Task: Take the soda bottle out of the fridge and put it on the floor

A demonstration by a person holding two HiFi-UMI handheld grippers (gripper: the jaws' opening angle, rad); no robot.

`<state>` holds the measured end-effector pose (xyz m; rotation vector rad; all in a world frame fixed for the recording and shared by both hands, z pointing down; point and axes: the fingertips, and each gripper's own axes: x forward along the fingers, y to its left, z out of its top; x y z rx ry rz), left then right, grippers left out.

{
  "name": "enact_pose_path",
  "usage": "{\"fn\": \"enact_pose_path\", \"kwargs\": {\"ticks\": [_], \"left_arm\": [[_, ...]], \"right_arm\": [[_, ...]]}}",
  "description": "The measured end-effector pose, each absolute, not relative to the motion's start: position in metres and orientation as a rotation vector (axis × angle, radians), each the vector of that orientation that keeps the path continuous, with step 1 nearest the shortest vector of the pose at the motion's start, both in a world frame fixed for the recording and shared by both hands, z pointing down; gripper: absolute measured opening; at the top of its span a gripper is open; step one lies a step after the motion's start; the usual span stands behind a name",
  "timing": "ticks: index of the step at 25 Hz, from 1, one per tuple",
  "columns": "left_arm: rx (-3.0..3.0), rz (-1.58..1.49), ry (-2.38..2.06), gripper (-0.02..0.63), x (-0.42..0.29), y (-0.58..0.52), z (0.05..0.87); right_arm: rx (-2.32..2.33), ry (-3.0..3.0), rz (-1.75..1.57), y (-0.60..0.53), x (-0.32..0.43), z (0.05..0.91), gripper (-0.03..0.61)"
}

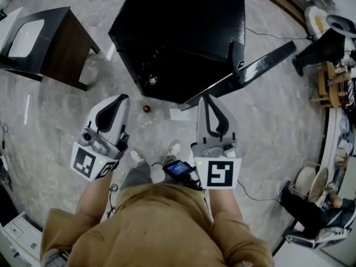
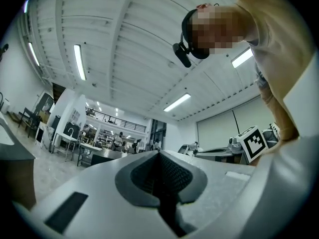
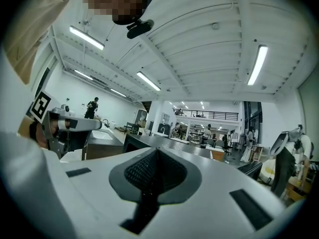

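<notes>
Nearest the head camera, the person's tan top (image 1: pixel 161 227) filled the bottom of the view, with a small lit device (image 1: pixel 178 168) at the waist and two pale shoes (image 1: pixel 137 156) on the grey floor (image 1: pixel 55 121) below. The left gripper (image 1: pixel 118 99) and the right gripper (image 1: pixel 208 98) were held out side by side, well apart, each pointing toward the fridge. In the left gripper view the left gripper (image 2: pixel 159 154) had its jaws clenched together with nothing between them. The right gripper view showed the right gripper (image 3: pixel 156 151) clenched and empty too. Between and just beyond the two tips, the soda bottle (image 1: pixel 147 108), seen from above as a small dark thing with a red cap, stood on the floor just before the fridge (image 1: pixel 183 32). The black fridge door (image 1: pixel 245 74) hung open to the right. A round cap (image 1: pixel 152 80) showed inside the dark opening; what it belonged to could not be told. Farther left stood a dark table (image 1: pixel 61 49) with a white top.
</notes>
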<state>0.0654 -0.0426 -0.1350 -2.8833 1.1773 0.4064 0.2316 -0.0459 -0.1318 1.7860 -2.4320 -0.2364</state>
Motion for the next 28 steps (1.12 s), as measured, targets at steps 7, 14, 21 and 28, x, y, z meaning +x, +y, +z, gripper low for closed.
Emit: {"fn": "enact_pose_path", "kwargs": {"ticks": [7, 14, 21, 28], "left_arm": [[-2.810, 0.240, 1.355, 0.002, 0.048, -0.048, -0.134], [-2.668, 0.103, 1.553, 0.002, 0.013, -0.030, -0.142], [-2.664, 0.093, 1.611, 0.002, -0.020, -0.004, -0.151], [-2.598, 0.078, 1.642, 0.002, -0.047, 0.018, -0.175]], "right_arm": [[1.797, -2.413, -0.264, -0.040, 0.259, -0.151, 0.005], [1.799, -2.410, -0.286, -0.021, 0.281, -0.172, 0.005], [1.819, -2.416, -0.302, -0.012, 0.282, -0.197, 0.005], [1.795, -2.463, -0.326, -0.007, 0.256, -0.214, 0.005]]}}
